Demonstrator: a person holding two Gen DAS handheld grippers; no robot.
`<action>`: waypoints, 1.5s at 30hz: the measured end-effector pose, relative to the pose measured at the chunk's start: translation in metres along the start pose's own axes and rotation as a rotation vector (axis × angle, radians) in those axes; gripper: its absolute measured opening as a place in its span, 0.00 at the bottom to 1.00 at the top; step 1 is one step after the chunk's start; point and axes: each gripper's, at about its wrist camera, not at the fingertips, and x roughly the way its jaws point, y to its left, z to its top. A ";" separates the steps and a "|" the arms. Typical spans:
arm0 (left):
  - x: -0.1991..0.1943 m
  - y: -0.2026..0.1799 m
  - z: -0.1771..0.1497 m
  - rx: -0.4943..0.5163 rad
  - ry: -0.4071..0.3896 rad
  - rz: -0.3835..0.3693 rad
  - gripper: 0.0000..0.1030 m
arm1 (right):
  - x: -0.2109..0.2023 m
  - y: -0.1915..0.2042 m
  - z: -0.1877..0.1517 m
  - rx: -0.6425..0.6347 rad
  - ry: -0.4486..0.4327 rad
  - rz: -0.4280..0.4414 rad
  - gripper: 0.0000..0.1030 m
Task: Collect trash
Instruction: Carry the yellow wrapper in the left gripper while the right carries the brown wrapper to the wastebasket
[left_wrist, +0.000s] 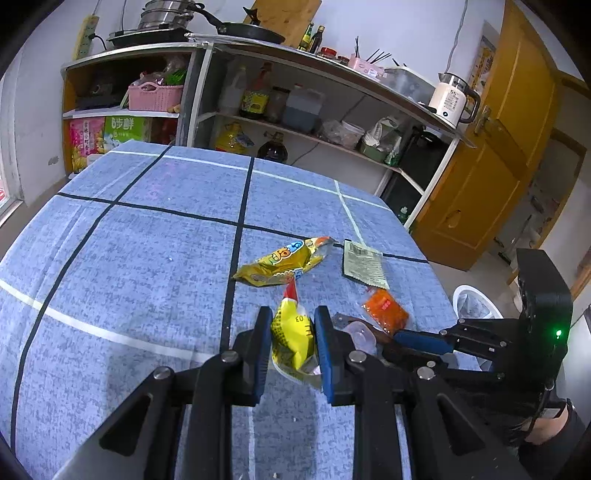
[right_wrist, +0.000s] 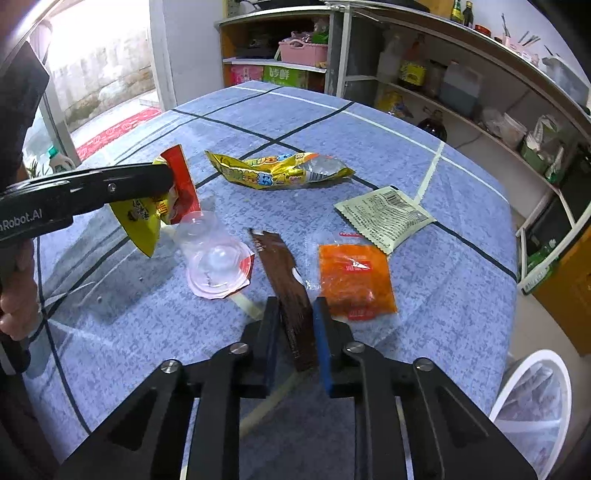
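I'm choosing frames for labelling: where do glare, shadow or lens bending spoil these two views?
Right wrist view: the window is blown out white, and the clear cup catches glare. Left wrist view: even light, with a soft shadow on the tablecloth under the left gripper. Both views bend the shelves and darken at the corners.

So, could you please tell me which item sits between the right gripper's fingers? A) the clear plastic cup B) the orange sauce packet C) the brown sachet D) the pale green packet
C: in the right wrist view the right gripper closes around the brown sachet.
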 end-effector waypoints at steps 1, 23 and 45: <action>-0.002 0.000 0.000 0.003 -0.006 -0.003 0.23 | -0.002 -0.001 -0.001 0.008 -0.005 -0.001 0.14; -0.028 -0.046 0.003 0.056 -0.079 -0.111 0.23 | -0.070 -0.034 -0.033 0.181 -0.128 -0.035 0.09; 0.037 -0.219 -0.025 0.296 0.057 -0.275 0.23 | -0.153 -0.141 -0.145 0.470 -0.174 -0.239 0.09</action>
